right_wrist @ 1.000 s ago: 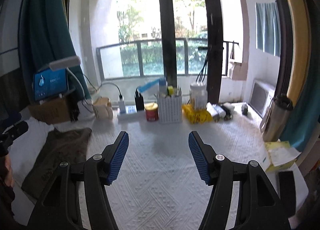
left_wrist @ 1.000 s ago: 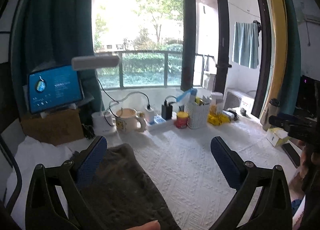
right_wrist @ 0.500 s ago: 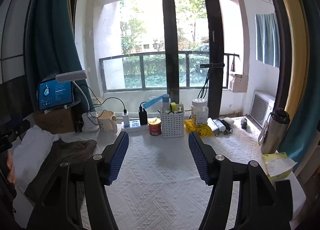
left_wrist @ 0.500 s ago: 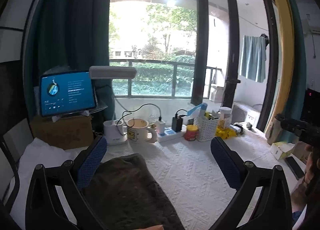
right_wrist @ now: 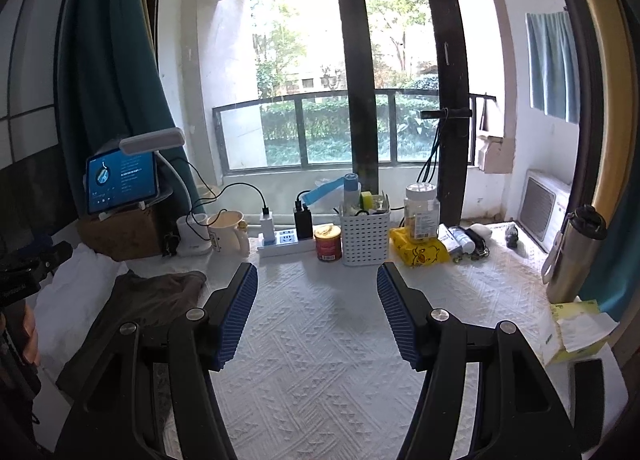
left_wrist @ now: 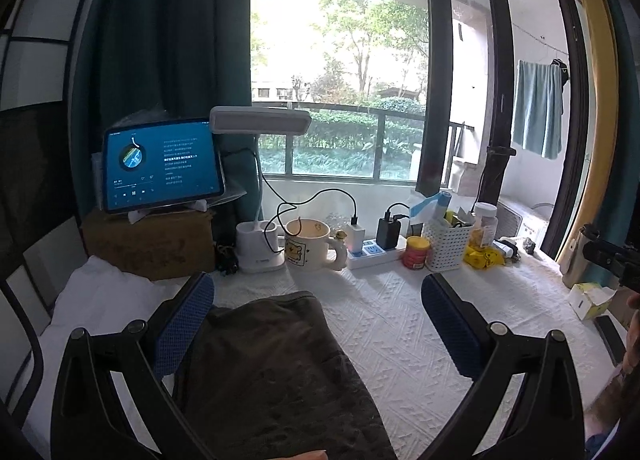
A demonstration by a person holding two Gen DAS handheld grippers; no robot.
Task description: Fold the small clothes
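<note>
A dark olive-brown garment [left_wrist: 276,372] lies flat on the white textured tablecloth [left_wrist: 392,324], stretching from the left finger toward the bottom of the left wrist view. My left gripper [left_wrist: 316,296] hangs open above its far end, holding nothing. In the right wrist view the same garment [right_wrist: 136,312] lies at the left of the table. My right gripper [right_wrist: 318,280] is open over bare tablecloth [right_wrist: 320,360], well to the right of the garment. A white cloth [left_wrist: 100,308] lies beside the garment at the table's left edge.
Along the back stand a tablet [left_wrist: 160,164] on a cardboard box, a lamp [left_wrist: 260,120], a mug [left_wrist: 312,244], a power strip [left_wrist: 372,252], a red can [right_wrist: 328,242], a white basket [right_wrist: 364,236] and a yellow packet [right_wrist: 420,252]. A steel bottle [right_wrist: 576,256] and tissue box [right_wrist: 576,336] sit right.
Both grippers have risen and tilted back, so the table objects sit lower and farther in each view. The garment stays where it lay. Both stay open.
</note>
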